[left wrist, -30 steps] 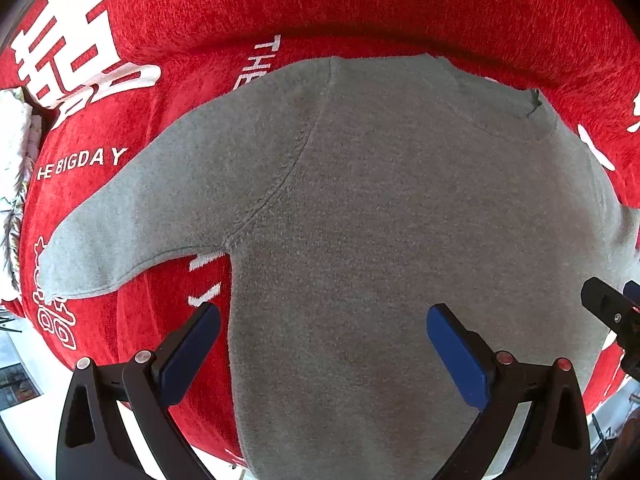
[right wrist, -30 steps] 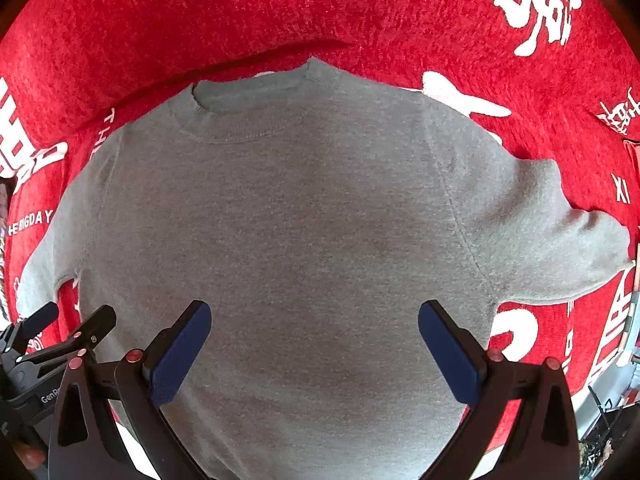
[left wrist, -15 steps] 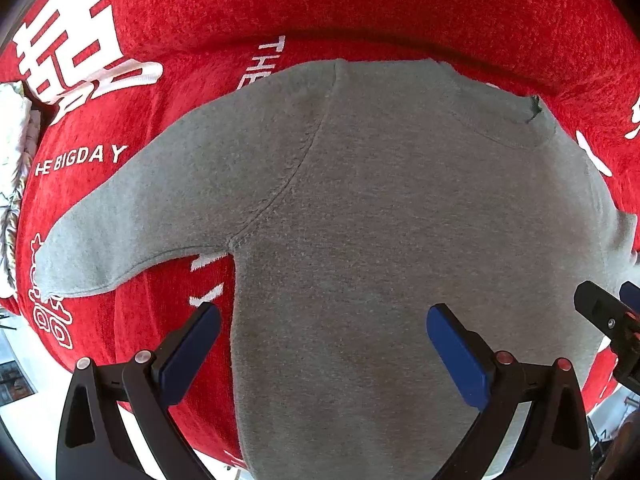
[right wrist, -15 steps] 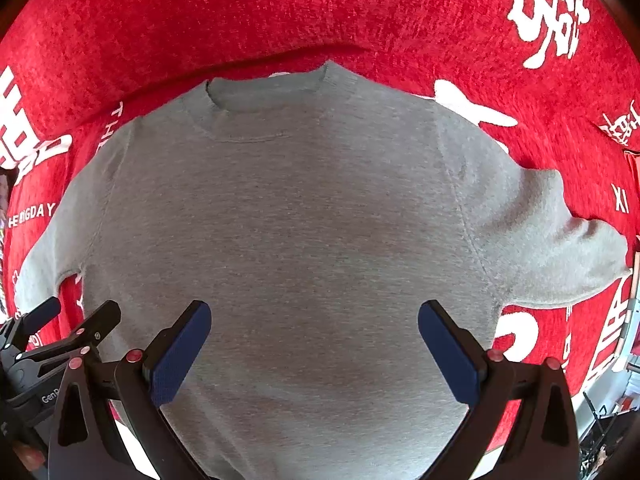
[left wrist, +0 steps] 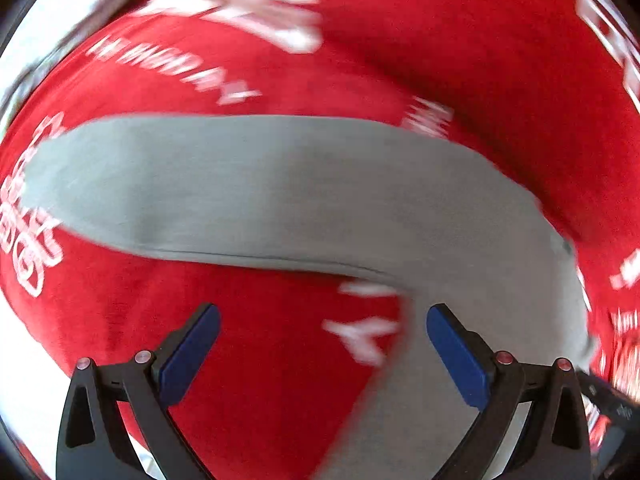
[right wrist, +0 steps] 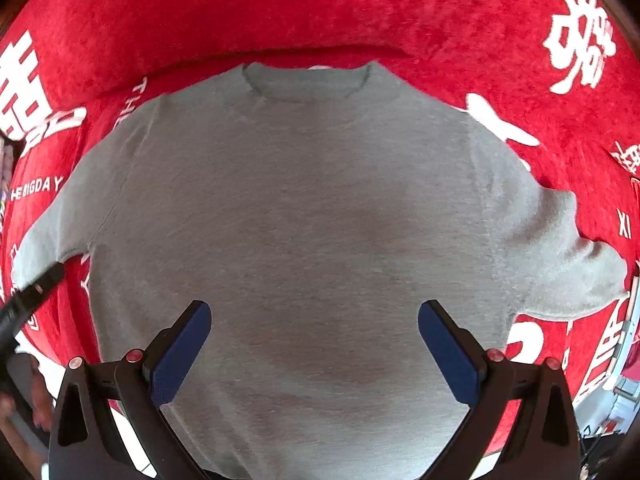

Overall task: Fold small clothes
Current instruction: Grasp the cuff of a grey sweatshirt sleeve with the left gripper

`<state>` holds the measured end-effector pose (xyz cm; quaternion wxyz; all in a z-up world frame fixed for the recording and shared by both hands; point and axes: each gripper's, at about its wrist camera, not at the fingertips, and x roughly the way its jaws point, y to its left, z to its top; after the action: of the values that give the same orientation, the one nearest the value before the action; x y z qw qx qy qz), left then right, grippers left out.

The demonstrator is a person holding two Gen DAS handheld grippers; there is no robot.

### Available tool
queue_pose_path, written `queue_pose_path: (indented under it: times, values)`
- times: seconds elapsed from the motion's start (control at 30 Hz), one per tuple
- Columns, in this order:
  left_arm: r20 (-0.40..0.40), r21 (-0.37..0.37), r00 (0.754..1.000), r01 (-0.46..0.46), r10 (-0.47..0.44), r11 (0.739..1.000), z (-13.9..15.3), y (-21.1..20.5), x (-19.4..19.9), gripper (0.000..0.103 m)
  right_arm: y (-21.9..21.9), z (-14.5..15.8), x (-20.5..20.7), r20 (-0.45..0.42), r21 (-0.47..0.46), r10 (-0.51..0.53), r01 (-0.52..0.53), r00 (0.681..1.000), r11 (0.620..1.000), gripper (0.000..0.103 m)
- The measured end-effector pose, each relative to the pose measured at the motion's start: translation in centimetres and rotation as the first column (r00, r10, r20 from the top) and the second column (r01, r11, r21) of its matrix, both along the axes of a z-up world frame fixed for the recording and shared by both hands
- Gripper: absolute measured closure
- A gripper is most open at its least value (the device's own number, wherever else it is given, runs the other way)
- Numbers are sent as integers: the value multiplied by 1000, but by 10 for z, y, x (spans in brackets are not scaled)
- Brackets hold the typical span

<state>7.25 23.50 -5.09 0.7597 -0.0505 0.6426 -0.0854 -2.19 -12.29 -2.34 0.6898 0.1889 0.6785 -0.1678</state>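
Sweater (right wrist: pixel 304 216) — small, grey, spread flat and face up on red cover (right wrist: pixel 320 12) with white lettering, neckline at the far side, both sleeves out to the sides. No containers in view. Right gripper (right wrist: pixel 314 344) above the lower body of the sweater, jaws spread wide, blue pads clear of the cloth, nothing held. Left gripper (left wrist: pixel 322 354) over the red cover just below the long left sleeve (left wrist: pixel 224 192) — jaws equally wide apart, empty; left wrist view blurred, contact with the fabric impossible to tell.
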Motion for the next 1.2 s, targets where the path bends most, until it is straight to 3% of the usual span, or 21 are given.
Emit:
queue_pose_path:
  times: [0.1, 0.2, 0.43, 0.5, 0.53, 0.57, 0.63, 0.67, 0.73, 0.83, 0.93, 1.0, 1.07, 1.2]
  values:
    - [-38, -18, 990, -133, 132, 991, -27, 52, 11, 0, 13, -1, 8, -1, 6, 31, -31, 1000, 1000, 0]
    - [-107, -108, 972, -219, 208, 970, -52, 79, 19, 0, 26, -2, 16, -1, 9, 60, -60, 998, 998, 0]
    - [-105, -253, 957, -289, 271, 923, -68, 78, 43, 0, 51, -2, 34, -5, 9, 106, -106, 994, 994, 0]
    - [-93, -270, 950, -313, 299, 911, -64, 79, 48, 5, 57, 0, 38, 2, 11, 116, -116, 993, 993, 0]
    - [-86, -257, 946, -324, 312, 911, -62, 83, 51, 30, 60, 1, 39, 6, 14, 121, -121, 993, 993, 0]
    - [-87, -235, 945, -326, 314, 916, -63, 85, 54, 66, 62, 2, 40, 7, 14, 123, -123, 992, 992, 0]
    - [-90, -255, 944, -331, 318, 909, -63, 96, 63, 97, 64, 4, 43, 7, 17, 127, -127, 992, 992, 0]
    - [-88, -279, 941, -337, 326, 899, -59, 100, 63, 97, 64, 5, 44, 10, 17, 129, -129, 992, 992, 0]
    - [-4, -252, 958, -280, 288, 926, -37, 101, 63, 97, 63, 10, 46, 20, 13, 132, -132, 991, 991, 0]
    - [172, -178, 976, -105, 136, 978, 14, 73, 60, 97, 59, 17, 43, 33, 8, 129, -129, 991, 992, 0]
    - [307, -137, 951, 71, -26, 988, 63, 27, 57, 97, 50, 20, 40, 46, 15, 102, -103, 994, 995, 0]
    - [380, -134, 914, 206, -142, 969, 92, -19, 52, 97, 44, 22, 36, 58, 23, 74, -76, 996, 997, 0]
    - [416, -140, 876, 327, -244, 935, 109, -62, 44, 97, 33, 26, 29, 75, 27, 40, -42, 996, 999, 0]
    - [388, -150, 808, 529, -443, 835, 101, -164, 17, 97, 3, 30, 8, 97, 20, -44, 42, 994, 999, 0]
